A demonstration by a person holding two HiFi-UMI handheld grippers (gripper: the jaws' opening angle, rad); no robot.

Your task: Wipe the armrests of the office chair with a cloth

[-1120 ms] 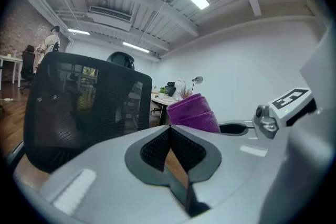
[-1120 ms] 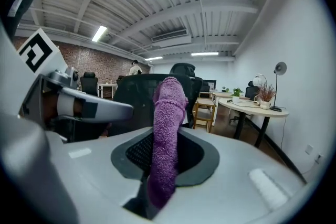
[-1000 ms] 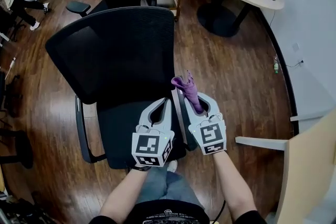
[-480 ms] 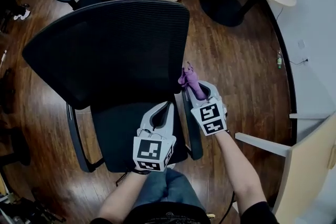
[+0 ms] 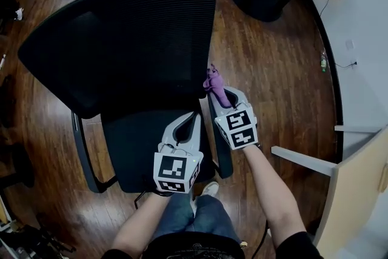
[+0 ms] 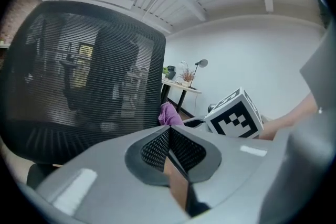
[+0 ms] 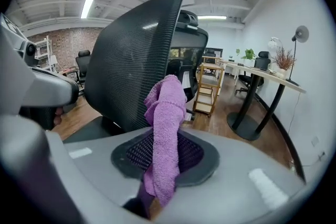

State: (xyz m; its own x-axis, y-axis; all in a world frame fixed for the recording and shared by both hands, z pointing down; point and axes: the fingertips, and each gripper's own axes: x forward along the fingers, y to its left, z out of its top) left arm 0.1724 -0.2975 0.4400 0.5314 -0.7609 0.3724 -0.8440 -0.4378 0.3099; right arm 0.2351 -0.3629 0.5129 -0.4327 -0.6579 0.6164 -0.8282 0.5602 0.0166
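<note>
**Purple cloth pinched above the right armrest, chair unbraced**

Purple terry cloth (image 5: 213,83) stands up as a narrow bunched tuft beyond the jaw tips, over the rear end of the right armrest (image 5: 223,161) and just beside the edge of the mesh backrest (image 5: 121,45); whether it touches the armrest cannot be told. The likely trouble is poor contact: with so little cloth spread out, a stroke may put the hard jaw tips on the armrest instead of fabric; dragging along the pad could also tug the cloth out of the pinch. Nothing steadies the office chair, so a firm push may swivel it or shift it away; the left armrest (image 5: 82,154) lies well apart on the far side and would need a long reach.

The right gripper (image 5: 222,94) is clenched on the cloth, pads pressed into its middle, a loose tail hanging below them. The left gripper (image 5: 191,121) has its jaws pressed together on nothing; it hovers over the seat (image 5: 133,148), near the right armrest.
</note>
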